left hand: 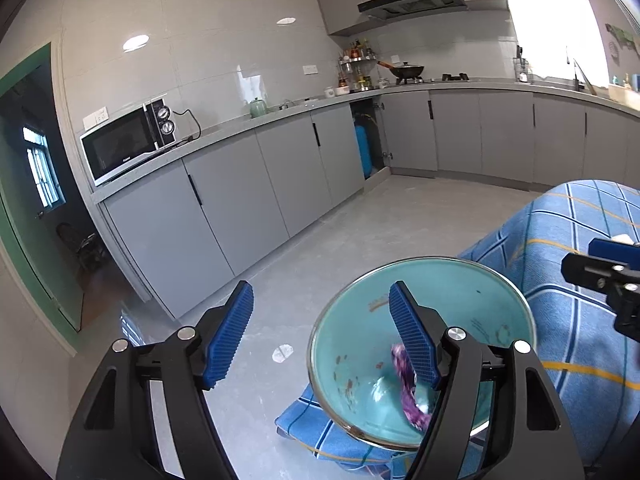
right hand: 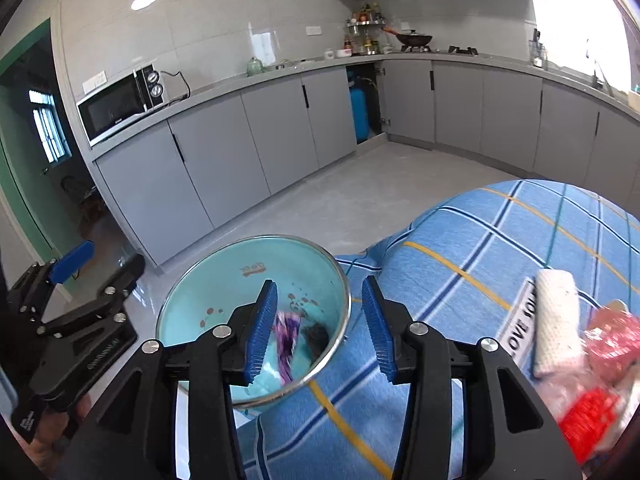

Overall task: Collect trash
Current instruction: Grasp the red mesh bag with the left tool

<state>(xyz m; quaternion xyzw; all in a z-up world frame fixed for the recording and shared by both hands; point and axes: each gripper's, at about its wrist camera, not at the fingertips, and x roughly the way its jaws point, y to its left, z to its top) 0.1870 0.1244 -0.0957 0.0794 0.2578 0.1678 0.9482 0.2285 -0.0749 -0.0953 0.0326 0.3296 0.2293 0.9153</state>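
My left tool [left hand: 320,328] tips downward over the near corner of the tabletop, its blue ribbed pads spread wide with nothing pressed between them: one pad hangs over the grey floor [left hand: 340,232], the other sits in front of the round turquoise enamel bowl with a metal rim [left hand: 440,292]. My right tool [right hand: 320,320] also angles down, jaws parted and empty, straddling the bowl's rim so one pad is over the inside and the other over the blue plaid tablecloth with yellow lines [right hand: 460,240]. The trash, a crumpled purple-and-white wrapper [right hand: 287,340], is inside the bowl, blurred, free of both tools; whether it rests on the bottom I can't tell. In the left view the same wrapper is half hidden behind my pad. A dark lump [right hand: 316,336] beside it in the bowl is too smeared to identify. On the cloth to the right lies a white textured oblong pack [right hand: 556,320] on a strip with lettering, only partly readable, and next to it a red-and-clear plastic wrapper [right hand: 600,360], blurred and cut off at the edge. My left tool's black frame shows at the left edge of the right view, with a bit of my hand [right hand: 48,432] beneath it, mostly out of frame.
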